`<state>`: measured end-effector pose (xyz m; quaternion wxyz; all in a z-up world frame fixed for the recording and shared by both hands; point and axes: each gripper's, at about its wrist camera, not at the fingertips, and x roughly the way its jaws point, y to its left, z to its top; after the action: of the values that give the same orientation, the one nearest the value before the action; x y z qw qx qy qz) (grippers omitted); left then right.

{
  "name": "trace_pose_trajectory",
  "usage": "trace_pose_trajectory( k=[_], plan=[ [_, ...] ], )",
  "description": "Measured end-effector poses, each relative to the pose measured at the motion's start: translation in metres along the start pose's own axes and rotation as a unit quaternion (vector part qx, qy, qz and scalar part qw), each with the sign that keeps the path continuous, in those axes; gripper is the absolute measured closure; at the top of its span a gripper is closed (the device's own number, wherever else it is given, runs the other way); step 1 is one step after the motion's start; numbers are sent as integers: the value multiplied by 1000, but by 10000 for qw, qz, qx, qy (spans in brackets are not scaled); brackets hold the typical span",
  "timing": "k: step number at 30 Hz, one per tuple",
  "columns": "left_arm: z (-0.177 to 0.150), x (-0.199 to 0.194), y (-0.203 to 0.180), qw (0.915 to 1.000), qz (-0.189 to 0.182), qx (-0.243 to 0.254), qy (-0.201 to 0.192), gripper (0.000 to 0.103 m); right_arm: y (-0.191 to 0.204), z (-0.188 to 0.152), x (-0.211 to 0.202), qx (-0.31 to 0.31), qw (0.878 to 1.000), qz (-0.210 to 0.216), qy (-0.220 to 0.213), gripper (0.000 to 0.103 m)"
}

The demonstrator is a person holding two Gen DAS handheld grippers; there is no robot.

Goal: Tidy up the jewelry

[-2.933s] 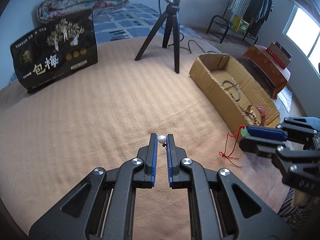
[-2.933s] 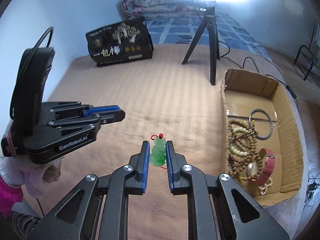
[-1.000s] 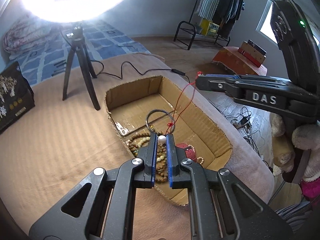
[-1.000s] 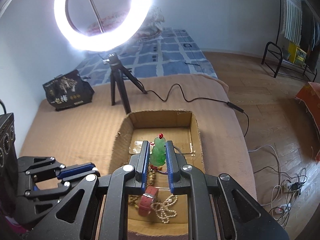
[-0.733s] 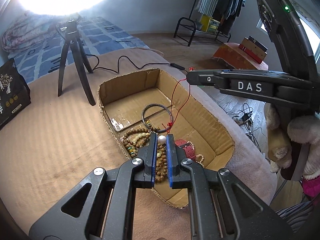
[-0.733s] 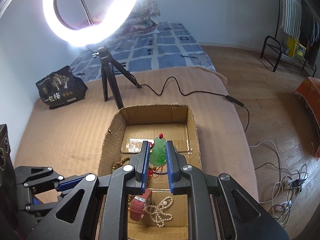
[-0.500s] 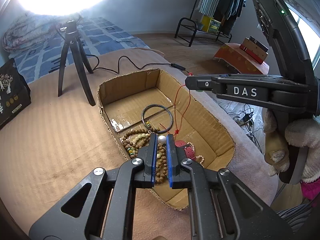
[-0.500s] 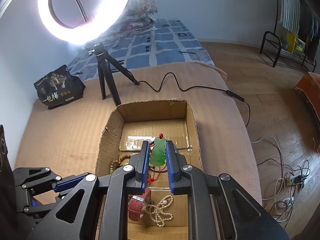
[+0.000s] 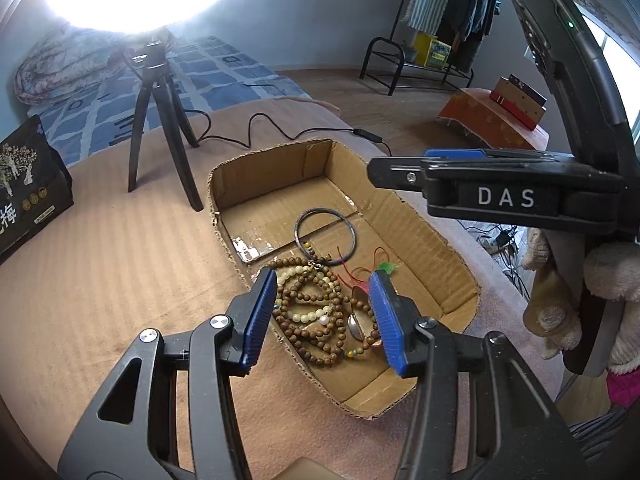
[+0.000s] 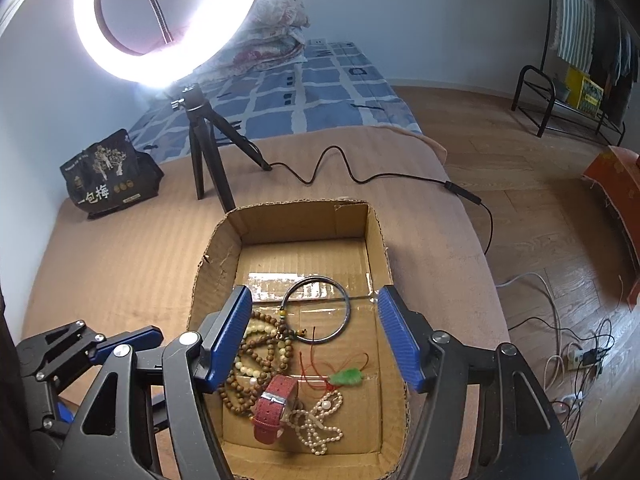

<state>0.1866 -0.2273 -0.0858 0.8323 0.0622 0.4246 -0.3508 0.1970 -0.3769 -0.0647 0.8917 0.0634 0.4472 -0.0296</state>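
An open cardboard box (image 9: 404,216) (image 10: 304,216) on the tan blanket holds the jewelry. Inside lie wooden bead strands (image 9: 316,304) (image 10: 256,356), a dark bangle (image 9: 326,236) (image 10: 316,310), a red-strap watch (image 10: 274,404), a pearl strand (image 10: 320,424) and the green jade pendant (image 10: 348,377) on its red cord. A single white pearl (image 9: 323,320) rests on the beads. My left gripper (image 9: 324,280) is open and empty above the box's near end. My right gripper (image 10: 314,300) is open and empty above the box; it also shows in the left wrist view (image 9: 460,176).
A black tripod (image 10: 208,152) carrying a lit ring light (image 10: 168,20) stands on the blanket behind the box, its cable (image 10: 360,176) trailing right. A black printed bag (image 10: 108,172) stands at the back left. The blanket's edge (image 10: 492,312) drops to the wooden floor at the right.
Both grippers have opened. The white pearl has left the left gripper and the green pendant the right gripper; both now lie in the box.
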Motion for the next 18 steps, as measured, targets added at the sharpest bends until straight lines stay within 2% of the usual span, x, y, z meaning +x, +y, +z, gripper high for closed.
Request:
trace_pose_trajectory(
  k=[9, 18],
  plan=[
    [-3, -13, 4, 10000, 59, -30, -33, 54, 4, -6, -7, 15, 10000, -43, 20, 38],
    [-9, -46, 1, 9997, 150, 11, -213, 54, 18, -14, -38, -142, 9995, -212, -176, 36]
  ],
)
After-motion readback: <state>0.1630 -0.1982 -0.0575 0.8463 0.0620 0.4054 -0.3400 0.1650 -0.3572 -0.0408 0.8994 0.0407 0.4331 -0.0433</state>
